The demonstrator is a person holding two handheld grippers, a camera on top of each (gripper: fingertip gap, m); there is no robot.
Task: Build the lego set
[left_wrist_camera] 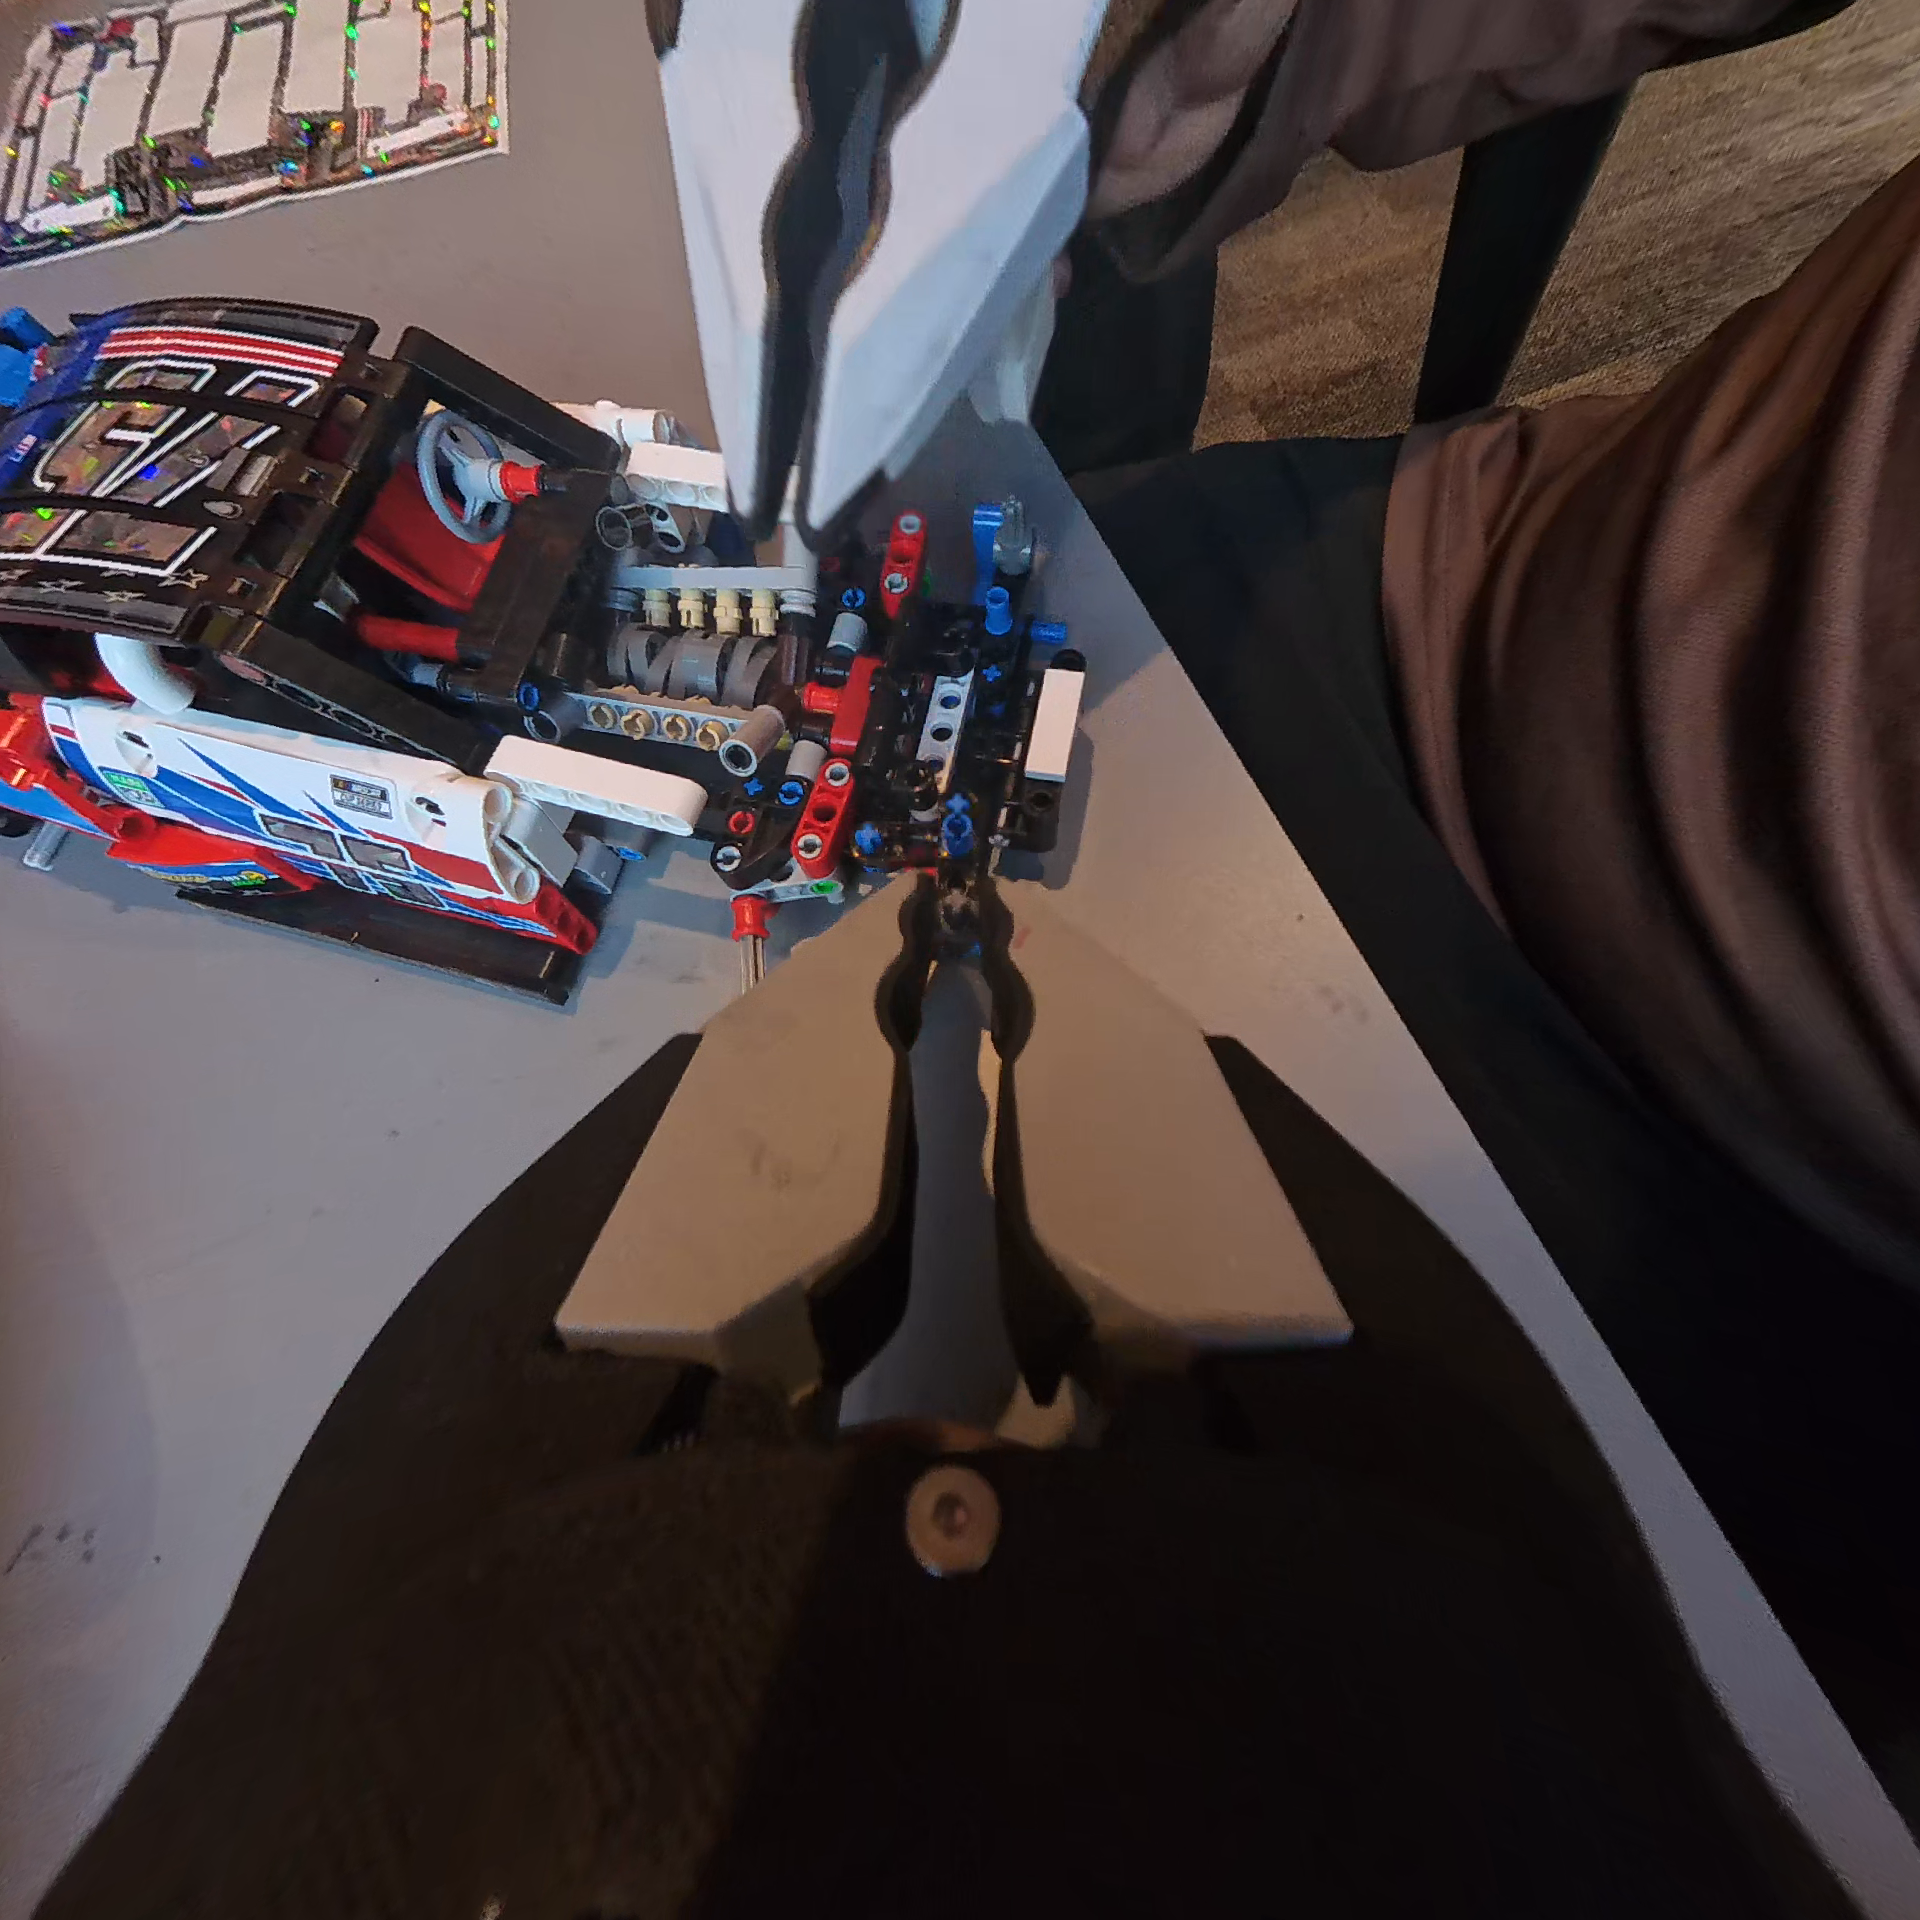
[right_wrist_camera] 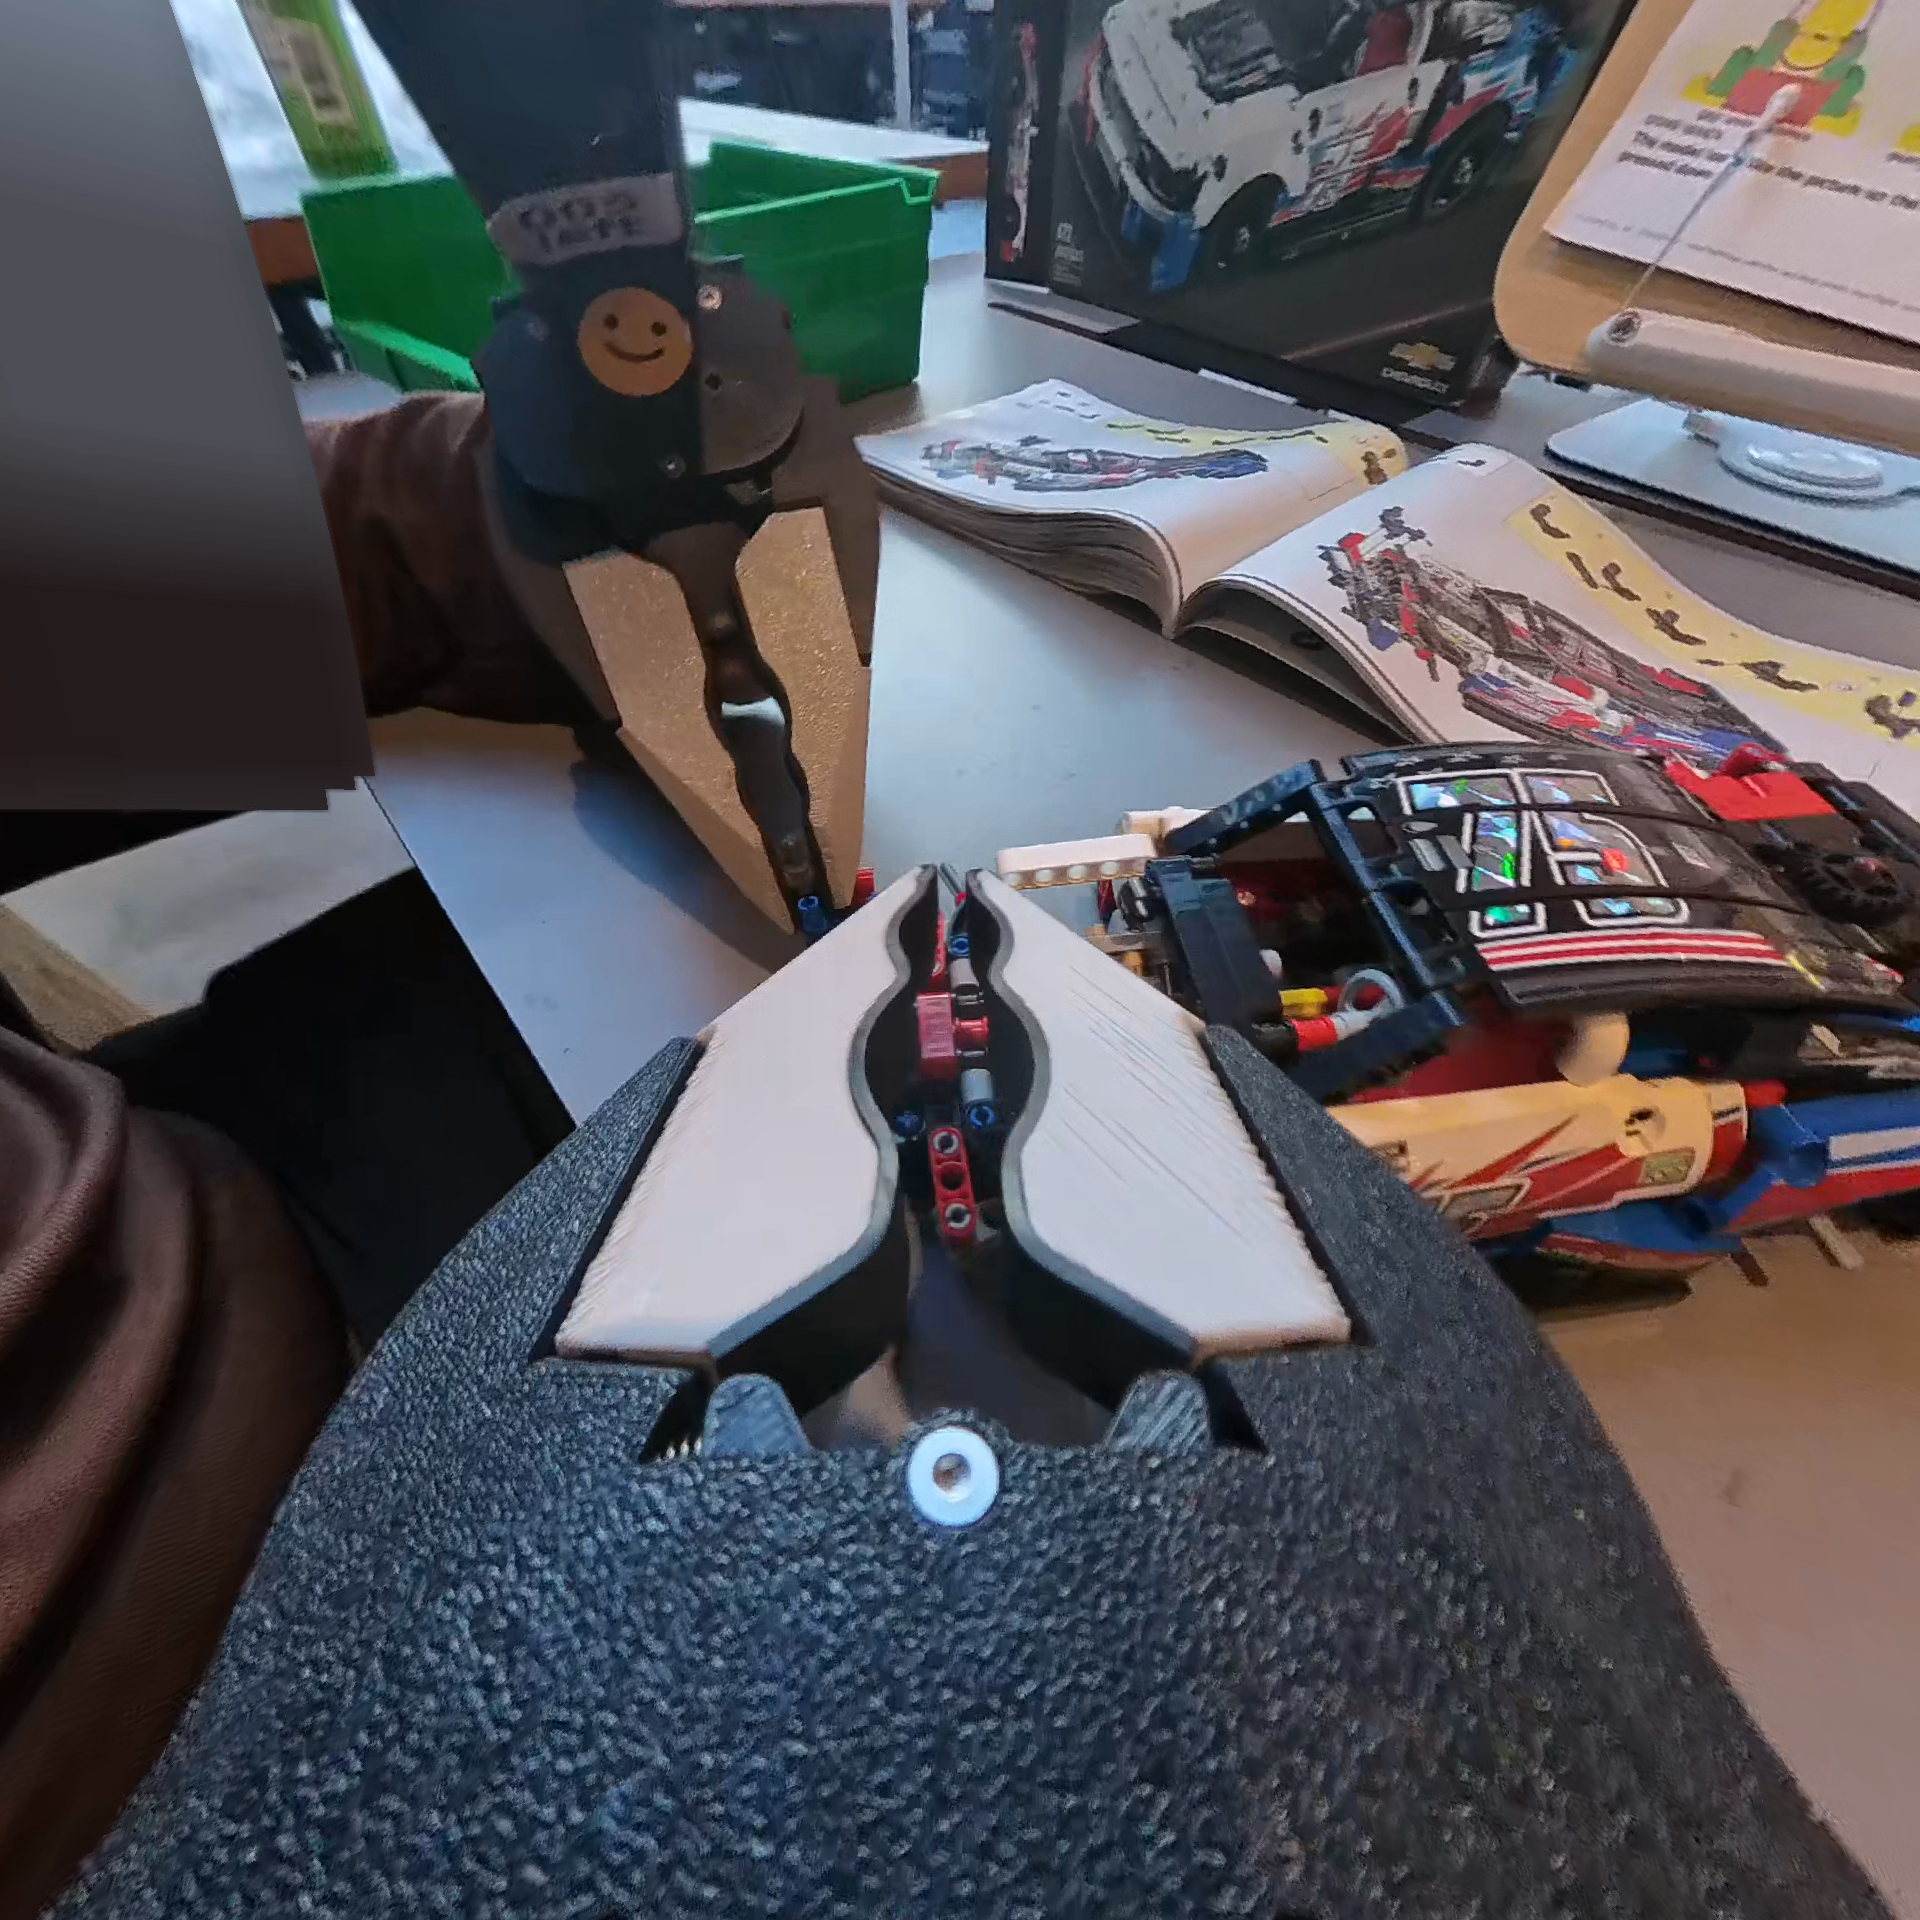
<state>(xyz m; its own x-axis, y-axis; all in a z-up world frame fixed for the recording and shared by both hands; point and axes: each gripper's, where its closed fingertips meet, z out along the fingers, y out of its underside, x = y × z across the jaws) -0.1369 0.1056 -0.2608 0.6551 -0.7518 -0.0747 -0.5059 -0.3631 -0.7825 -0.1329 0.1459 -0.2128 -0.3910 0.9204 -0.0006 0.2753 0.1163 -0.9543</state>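
Observation:
The partly built lego race car [left_wrist_camera: 312, 644] lies on the grey table, with its open black, red and blue front chassis [left_wrist_camera: 935, 727] toward the table edge. My left gripper [left_wrist_camera: 951, 909] is shut on a small blue and black part at the near end of the chassis. It also shows in the right wrist view [right_wrist_camera: 821, 904]. My right gripper [right_wrist_camera: 948, 881] comes down over the engine bay, and the chassis shows between its fingers. In the left wrist view its tips [left_wrist_camera: 777, 516] are pinched on a white piece beside the engine. The car body [right_wrist_camera: 1558, 987] lies to the right.
A sticker sheet [left_wrist_camera: 249, 104] lies at the far left. An open instruction booklet [right_wrist_camera: 1299, 582], the set's box [right_wrist_camera: 1299, 177] and a green bin [right_wrist_camera: 810, 249] stand behind the car. The table edge [left_wrist_camera: 1299, 935] runs close by, with a person's brown shirt [left_wrist_camera: 1662, 727] beyond. Spacing between my two grippers at the tips: around 7 cm.

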